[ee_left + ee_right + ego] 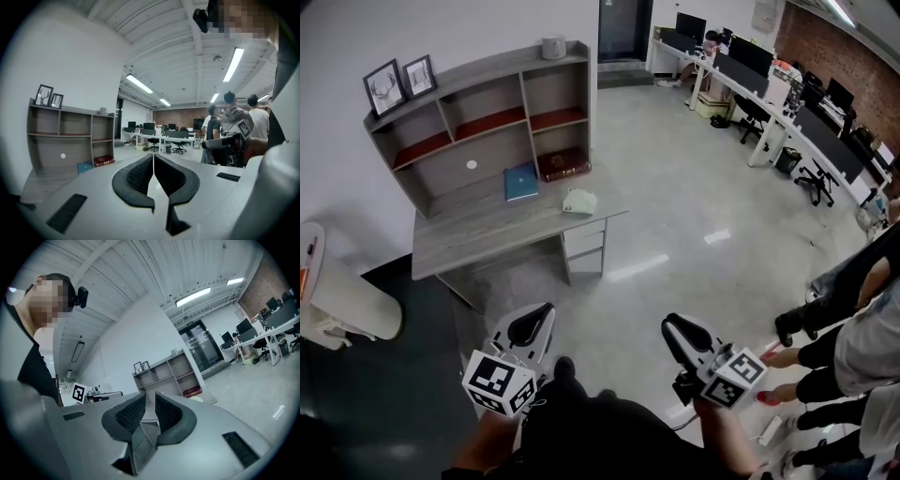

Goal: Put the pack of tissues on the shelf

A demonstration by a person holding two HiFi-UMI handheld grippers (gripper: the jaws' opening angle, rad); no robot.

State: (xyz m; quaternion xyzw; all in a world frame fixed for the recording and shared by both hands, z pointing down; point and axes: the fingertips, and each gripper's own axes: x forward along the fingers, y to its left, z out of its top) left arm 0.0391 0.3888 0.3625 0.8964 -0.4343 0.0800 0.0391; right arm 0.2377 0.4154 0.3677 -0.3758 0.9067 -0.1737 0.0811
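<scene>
**Approach to the desk, before the pick.** You are standing well apart from the desk (478,239), holding both grippers low and near you. The left gripper (534,323) is keeping its jaws clenched, pads touching at the tips, with nothing between them. The right gripper (680,330) is likewise holding its jaws pressed together and empty. The tissues (578,202) are lying at the right end of the desk, just near of the shelf (487,67) and not yet on it. A red box (562,164) is filling the lower right bay, and a book (521,181) is leaning just left of it.

The step in hand is probably the walk-up and reach. To do it well, consider releasing the jaws of the right gripper while you are closing in, since the tissues are lying nearer its side. The pack is likely soft, so a gentle grip across its narrower span seems wise. The upper bays are looking free, so aim for one of those.
</scene>
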